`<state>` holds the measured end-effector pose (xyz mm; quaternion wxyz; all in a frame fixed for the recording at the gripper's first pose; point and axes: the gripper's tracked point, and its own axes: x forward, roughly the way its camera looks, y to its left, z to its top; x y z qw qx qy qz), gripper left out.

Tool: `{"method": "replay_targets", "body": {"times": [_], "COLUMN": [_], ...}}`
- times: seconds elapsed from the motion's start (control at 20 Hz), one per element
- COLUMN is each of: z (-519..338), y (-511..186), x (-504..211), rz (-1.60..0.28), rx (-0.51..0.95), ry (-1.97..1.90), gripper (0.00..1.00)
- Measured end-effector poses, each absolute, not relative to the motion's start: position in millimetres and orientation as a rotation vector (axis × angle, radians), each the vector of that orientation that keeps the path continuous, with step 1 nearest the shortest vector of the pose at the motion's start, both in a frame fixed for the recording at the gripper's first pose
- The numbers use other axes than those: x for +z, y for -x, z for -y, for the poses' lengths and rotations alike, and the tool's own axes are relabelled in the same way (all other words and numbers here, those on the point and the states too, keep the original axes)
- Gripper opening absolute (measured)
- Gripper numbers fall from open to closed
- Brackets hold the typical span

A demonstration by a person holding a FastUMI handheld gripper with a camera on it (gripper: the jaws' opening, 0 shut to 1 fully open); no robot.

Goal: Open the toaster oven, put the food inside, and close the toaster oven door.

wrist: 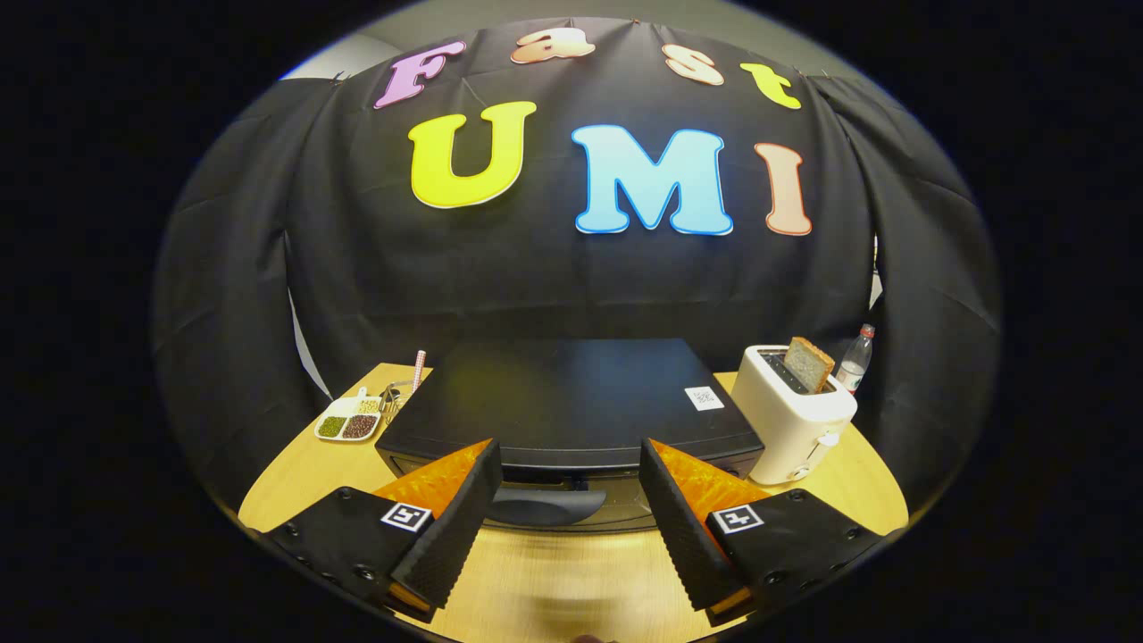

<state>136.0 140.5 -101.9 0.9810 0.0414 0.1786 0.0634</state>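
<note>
Gripper [570,464]: fingers spread wide, holding nothing, poised over the front edge of the black oven [571,402] at mid-table [295,482]; white toaster [795,424] with bread slice [809,363] right of oven, bottle [855,357] behind it; divided dish [348,425] at oven's left.

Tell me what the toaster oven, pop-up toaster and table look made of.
Toaster oven: probably painted metal, dark and matte with a soft sheen. Pop-up toaster: likely glossy white plastic, smooth rounded corners. Table: light wood or laminate, faint grain. The gripper is open just before the oven.
</note>
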Motion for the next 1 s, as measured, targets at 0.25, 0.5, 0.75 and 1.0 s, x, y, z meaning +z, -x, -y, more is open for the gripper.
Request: {"method": "replay_targets", "body": {"times": [0.25,0.5,0.75,1.0], "z": [-157.8,-164.6,-169.4,-168.0], "y": [-145.3,-155.1,-153.6,-147.0], "x": [-122.1,-133.3,-138.3,-140.3], "rz": [-0.415,-0.462,-0.507,-0.543], "rx": [0.134,0.132,0.155,0.166], "ry": [-0.071,-0.065,-0.039,-0.031], "gripper": [0.98,0.98,0.99,0.99]}}
